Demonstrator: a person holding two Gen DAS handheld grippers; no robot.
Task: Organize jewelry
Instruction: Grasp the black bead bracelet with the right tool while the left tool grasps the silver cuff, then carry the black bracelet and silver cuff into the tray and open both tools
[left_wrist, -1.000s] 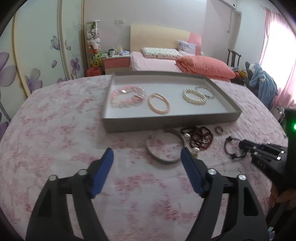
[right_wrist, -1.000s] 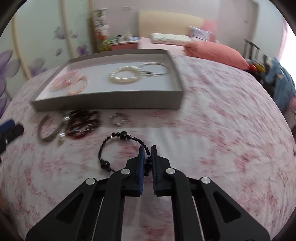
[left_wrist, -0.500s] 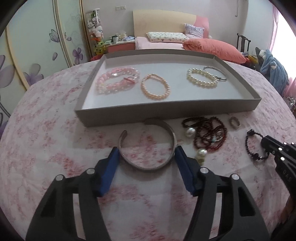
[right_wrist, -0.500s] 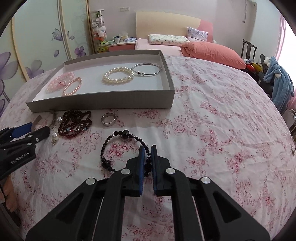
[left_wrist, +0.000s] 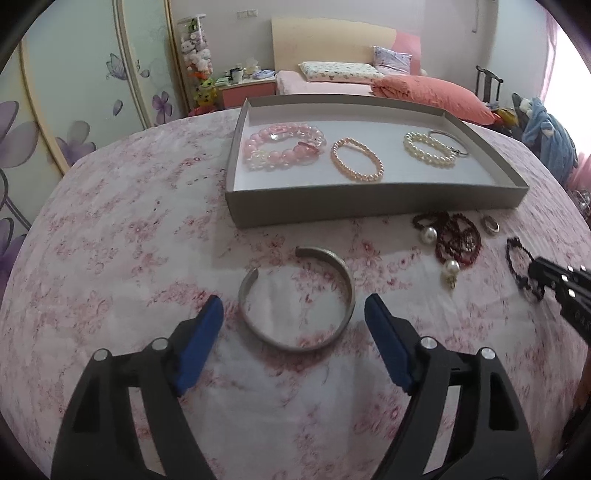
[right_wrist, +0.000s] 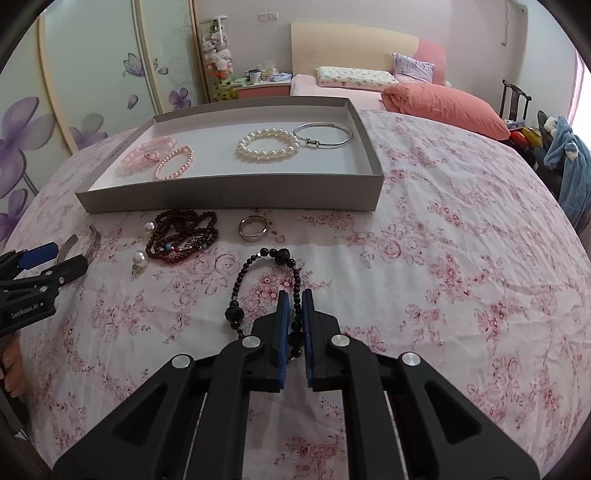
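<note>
A silver open cuff bangle (left_wrist: 291, 344) lies flat on the flowered cloth. My left gripper (left_wrist: 293, 301) straddles its near half; the jaws are opening and the blue pads stand clear of the metal on both sides. My right gripper (right_wrist: 294, 295) is shut on a black bead bracelet (right_wrist: 282, 254), whose loop rests on the cloth ahead of the fingers. The left wrist view shows that gripper (left_wrist: 554, 280) at the right edge. The grey tray (left_wrist: 369, 206) behind holds pink bracelets (left_wrist: 284, 146), a peach pearl bracelet (left_wrist: 356, 164), a white pearl bracelet (left_wrist: 428, 149) and a thin silver bangle (left_wrist: 448, 142).
In front of the tray (right_wrist: 229, 195) lie a dark red bead string (right_wrist: 184, 236), a silver ring (right_wrist: 253, 228) and pearl earrings (right_wrist: 139, 258). A bed with a coral quilt (right_wrist: 443, 103) and a floral wardrobe (right_wrist: 92, 74) stand beyond the table.
My left gripper came in around the cuff, narrowed onto its sides, then spread wide again; the cuff stays on the cloth. The right gripper holds still on the black bracelet.
</note>
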